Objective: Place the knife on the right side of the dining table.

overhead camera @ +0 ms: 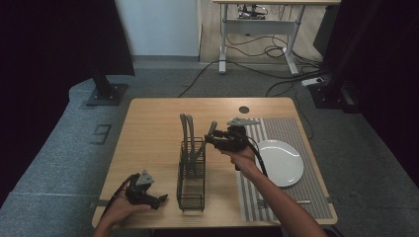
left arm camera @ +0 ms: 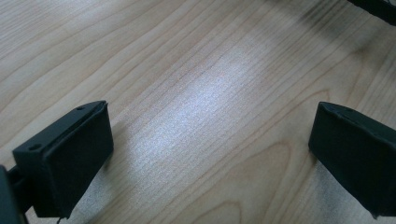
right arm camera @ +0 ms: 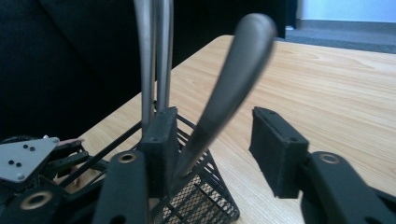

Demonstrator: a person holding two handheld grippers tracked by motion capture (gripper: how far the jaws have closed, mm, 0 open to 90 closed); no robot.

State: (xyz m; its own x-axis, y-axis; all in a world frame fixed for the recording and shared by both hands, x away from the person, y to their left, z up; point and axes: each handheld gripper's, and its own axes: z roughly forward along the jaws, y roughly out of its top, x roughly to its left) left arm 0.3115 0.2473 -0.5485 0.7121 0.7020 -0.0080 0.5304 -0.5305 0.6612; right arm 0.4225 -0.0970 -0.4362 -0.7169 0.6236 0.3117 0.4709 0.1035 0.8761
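Note:
A black wire cutlery basket (overhead camera: 191, 177) stands in the middle of the wooden table (overhead camera: 153, 123). Two grey utensil handles (overhead camera: 186, 129) rise upright from its far end, and a third grey handle (overhead camera: 211, 130) leans to the right. My right gripper (overhead camera: 208, 140) is open at that leaning handle. In the right gripper view the leaning handle (right arm camera: 233, 88) passes between the jaws of my right gripper (right arm camera: 217, 144), close to the left one, with a wide gap to the right one. My left gripper (overhead camera: 162, 200) rests open near the front left edge, and in its own view my left gripper (left arm camera: 210, 144) has bare wood between its jaws.
A white plate (overhead camera: 279, 162) lies on a striped placemat (overhead camera: 291, 131) at the right. A small pale item (overhead camera: 301, 201) lies near the mat's front edge. A round cable hole (overhead camera: 244, 109) sits at the table's back. The basket's corner (left arm camera: 378, 9) shows close to the left gripper.

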